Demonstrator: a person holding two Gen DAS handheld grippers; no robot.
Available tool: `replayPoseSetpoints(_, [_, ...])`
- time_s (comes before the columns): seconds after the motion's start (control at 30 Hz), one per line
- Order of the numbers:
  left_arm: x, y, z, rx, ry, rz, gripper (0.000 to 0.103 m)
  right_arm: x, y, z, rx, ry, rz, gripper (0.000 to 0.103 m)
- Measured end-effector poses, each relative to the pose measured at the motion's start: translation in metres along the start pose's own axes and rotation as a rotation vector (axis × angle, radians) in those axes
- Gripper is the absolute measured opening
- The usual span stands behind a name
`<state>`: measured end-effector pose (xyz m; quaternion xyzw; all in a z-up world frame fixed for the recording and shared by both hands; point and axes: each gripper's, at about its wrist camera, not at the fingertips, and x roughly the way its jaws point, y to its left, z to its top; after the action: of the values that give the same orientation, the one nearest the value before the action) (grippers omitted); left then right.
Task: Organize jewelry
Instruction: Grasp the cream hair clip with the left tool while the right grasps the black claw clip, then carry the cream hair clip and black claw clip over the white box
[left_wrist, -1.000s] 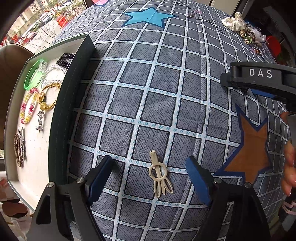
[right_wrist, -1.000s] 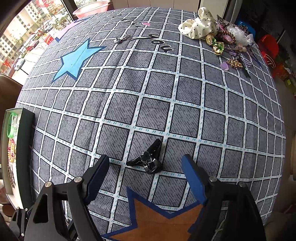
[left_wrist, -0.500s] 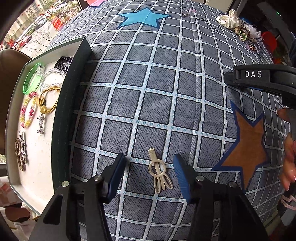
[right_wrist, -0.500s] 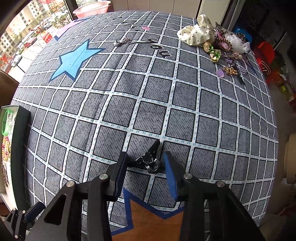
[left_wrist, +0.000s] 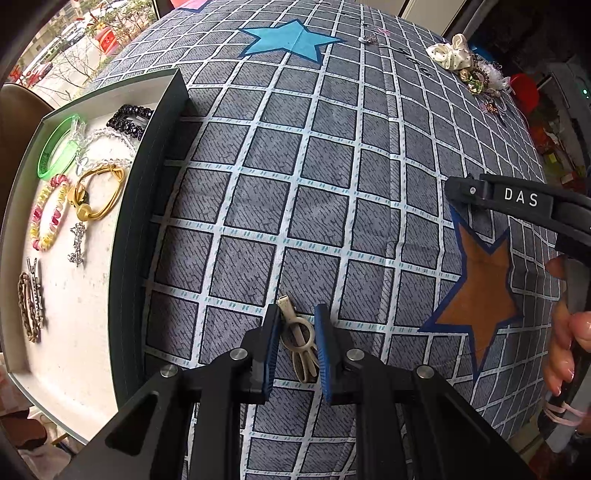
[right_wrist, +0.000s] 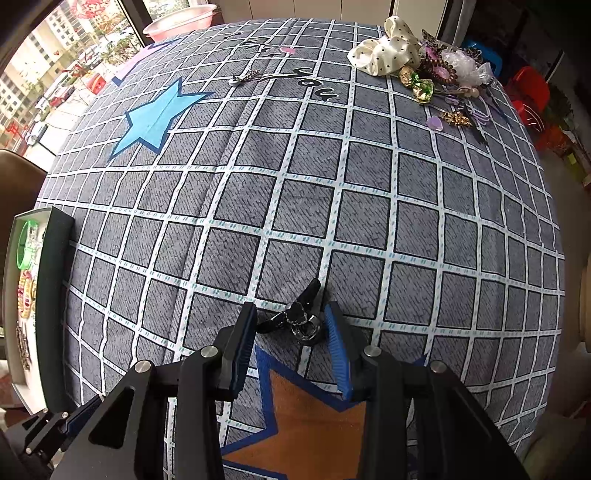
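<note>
While left wrist view looks down, left gripper (left_wrist: 295, 332), jaws just closing, pinches beige hair clip (left_wrist: 301, 341) on checked cloth (left_wrist: 295, 184); tray (left_wrist: 147, 206) of bracelets alongside. Right wrist view: right gripper (right_wrist: 291, 332) clamps black claw clip (right_wrist: 301, 317); jewelry pile (right_wrist: 424, 70) far off.

Both wrist views steep, close, sharing checked cloth (left_wrist: 314, 184)

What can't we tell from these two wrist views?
- Left wrist view: lower end of the beige clip is hidden behind the left hand-held gripper; pad contact unclear.
- Right wrist view: right hand-held gripper flanks the black clip; whether both pads touch is unclear.
- Right wrist view: tray cut off by the left edge.
- Pile by the far edge: pieces too small and tangled to count.
</note>
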<state>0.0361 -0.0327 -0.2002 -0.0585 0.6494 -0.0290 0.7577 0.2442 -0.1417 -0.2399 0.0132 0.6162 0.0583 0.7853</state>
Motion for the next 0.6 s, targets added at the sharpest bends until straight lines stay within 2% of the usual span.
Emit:
replayPoseSetpoints(0.47, [-0.014,-0.007,-0.012,0.073,-0.030,-0.035,0.026,-0.020,-0.022,-0.060,0.051,0.034,0.036,0.041])
replayPoseSetpoints(0.6, [-0.023,-0.003,-0.017,0.095,-0.047,-0.042,0.026,-0.036,-0.027,-0.089,0.062,0.050,0.041,0.041])
